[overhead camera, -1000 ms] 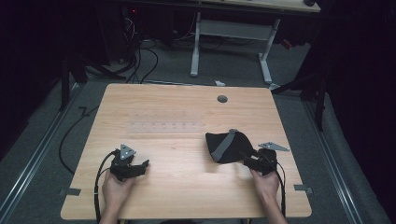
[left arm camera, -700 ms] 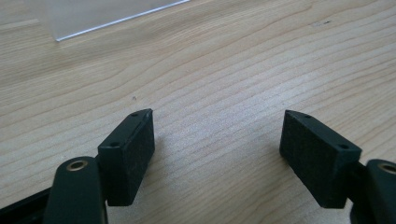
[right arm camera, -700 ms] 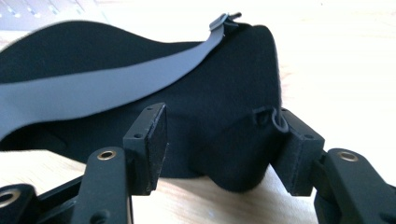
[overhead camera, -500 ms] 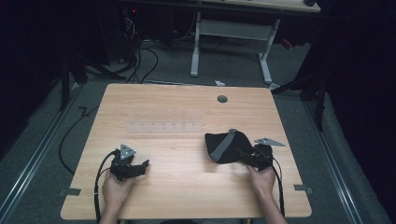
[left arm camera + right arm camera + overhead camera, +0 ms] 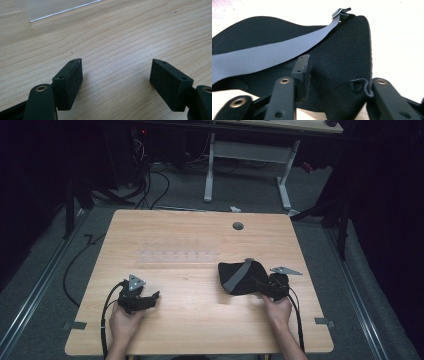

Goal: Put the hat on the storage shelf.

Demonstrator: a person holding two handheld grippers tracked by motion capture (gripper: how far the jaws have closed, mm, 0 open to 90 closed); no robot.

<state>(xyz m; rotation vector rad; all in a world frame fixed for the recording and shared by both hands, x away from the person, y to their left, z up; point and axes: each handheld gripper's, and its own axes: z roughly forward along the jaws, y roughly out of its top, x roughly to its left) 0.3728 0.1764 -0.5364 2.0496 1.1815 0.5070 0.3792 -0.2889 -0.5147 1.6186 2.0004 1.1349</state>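
Note:
A black fabric piece [image 5: 239, 277] with a grey strap [image 5: 234, 275] lies on the wooden table [image 5: 200, 235] at the right. My right gripper [image 5: 257, 283] meets its near edge from the right. In the right gripper view the fabric [image 5: 344, 45] bulges between the jaws, which have just been closing. The left pad [image 5: 302, 75] presses a fold into it, and the strap [image 5: 274, 52] runs across the top to a small buckle [image 5: 340, 12]. My left gripper [image 5: 152, 296] rests on the table at the front left, open [image 5: 116, 72], with bare wood between its pads.
A clear plastic strip [image 5: 177, 255] lies flat mid-table, its corner seen in the left gripper view [image 5: 50, 7]. A round cable hole [image 5: 238, 226] sits near the far edge. Beyond the table stand another desk's white legs [image 5: 247, 155] and floor cables [image 5: 150, 180].
The right gripper has edged left onto the fabric's near edge and its jaws have narrowed around it. The left hand and gripper have not moved.

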